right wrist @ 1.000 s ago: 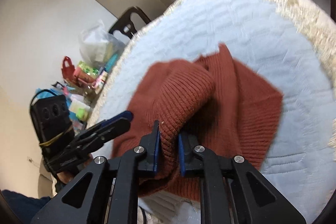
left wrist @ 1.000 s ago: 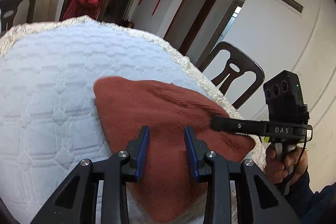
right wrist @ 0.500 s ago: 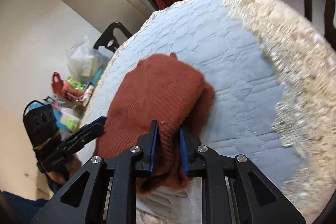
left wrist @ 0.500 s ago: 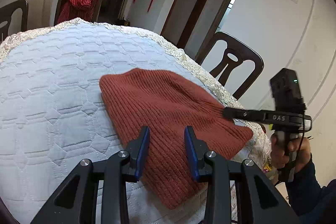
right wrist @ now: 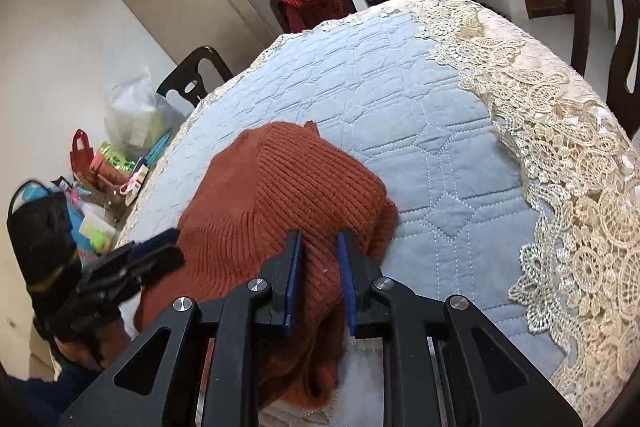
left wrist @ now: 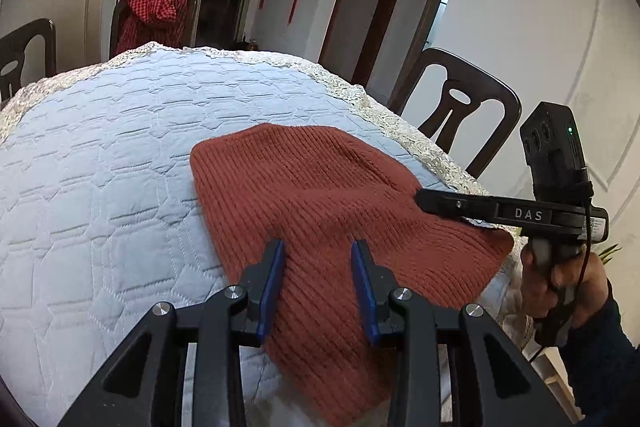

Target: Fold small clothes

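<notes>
Bare quilted tablecloth [left wrist: 100, 167] lies open left of the rust knit [left wrist: 320, 195]; chairs [left wrist: 460, 107] ring the rim.

Rust-red ribbed knit [left wrist: 320, 195]; pale blue quilted cloth [left wrist: 100, 167] w/ cream lace edge [right wrist: 560, 155]; claw pads blue [left wrist: 272, 283].

- A round table [left wrist: 100, 195] is covered by a pale blue quilted cloth [right wrist: 420, 115].
- The cloth's edge is trimmed with cream lace [right wrist: 560, 147].
- A rust-red knitted garment [left wrist: 320, 195] is laid flat on the cloth, near the table's edge.
</notes>
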A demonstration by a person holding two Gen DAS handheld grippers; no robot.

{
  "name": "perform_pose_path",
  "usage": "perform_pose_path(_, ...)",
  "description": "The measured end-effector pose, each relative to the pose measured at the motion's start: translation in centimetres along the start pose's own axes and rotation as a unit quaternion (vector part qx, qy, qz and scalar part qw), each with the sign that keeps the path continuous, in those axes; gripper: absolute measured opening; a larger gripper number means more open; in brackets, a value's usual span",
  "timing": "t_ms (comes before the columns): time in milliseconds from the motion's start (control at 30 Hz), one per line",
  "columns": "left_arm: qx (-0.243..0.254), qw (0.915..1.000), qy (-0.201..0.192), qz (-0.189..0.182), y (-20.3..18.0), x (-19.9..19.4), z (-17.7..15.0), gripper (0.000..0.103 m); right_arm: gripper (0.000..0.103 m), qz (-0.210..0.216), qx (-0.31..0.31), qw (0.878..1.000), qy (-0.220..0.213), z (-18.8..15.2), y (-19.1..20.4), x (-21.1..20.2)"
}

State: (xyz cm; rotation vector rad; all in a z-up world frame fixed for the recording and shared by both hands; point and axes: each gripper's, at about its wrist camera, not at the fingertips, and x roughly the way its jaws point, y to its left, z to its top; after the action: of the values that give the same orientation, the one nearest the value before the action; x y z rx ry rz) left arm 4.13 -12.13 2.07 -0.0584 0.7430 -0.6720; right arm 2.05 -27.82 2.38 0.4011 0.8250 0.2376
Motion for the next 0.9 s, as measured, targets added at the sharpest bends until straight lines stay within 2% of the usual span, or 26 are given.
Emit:
perform_pose_path(67,-0.009,1.0000,0.001,-0.001,0.2,-0.6,0.2,0.037,0.018,-0.010,-0.014,1.000,0.003,0.2,0.7,-0.3)
perform_pose_path(167,0.003,0.9999,-0.010,-0.003,-0.3,-2.2,0.2,0.037,0.018,-0.004,-0.050,0.999,-0.009,0.1,2.4,-2.4)
perform_pose_path(233,0.014,0.9998,-0.012,-0.011,-0.9,-3.0,-0.1,0.037,0.018,0.005,-0.086,0.996,-0.015,-0.6,3.5,-4.1)
perform_pose_path(367,0.035,0.9992,0.002,-0.020,-1.8,-3.2,-1.7,0.037,0.018,0.005,-0.134,0.991,0.009,-3.4,4.9,-5.1)
perform_pose_path(433,0.044,0.9989,0.010,-0.011,-1.9,-2.7,-2.5,0.037,0.017,-0.015,-0.137,0.990,0.027,-4.6,4.4,-3.9)
perform_pose_path(500,0.039,0.9992,0.008,-0.006,-1.6,-2.5,-2.9,0.037,0.009,-0.029,-0.140,0.989,0.023,-5.1,3.9,-3.2)
perform_pose_path(667,0.032,0.9994,0.010,0.001,-1.5,-3.1,-3.0,0.037,0.009,-0.037,-0.160,0.986,0.021,-4.3,4.7,-3.4)
perform_pose_path(900,0.025,0.9993,-0.022,0.020,-1.4,-2.8,0.7,0.037,0.012,-0.023,-0.125,0.992,-0.026,-1.9,4.6,-3.8)
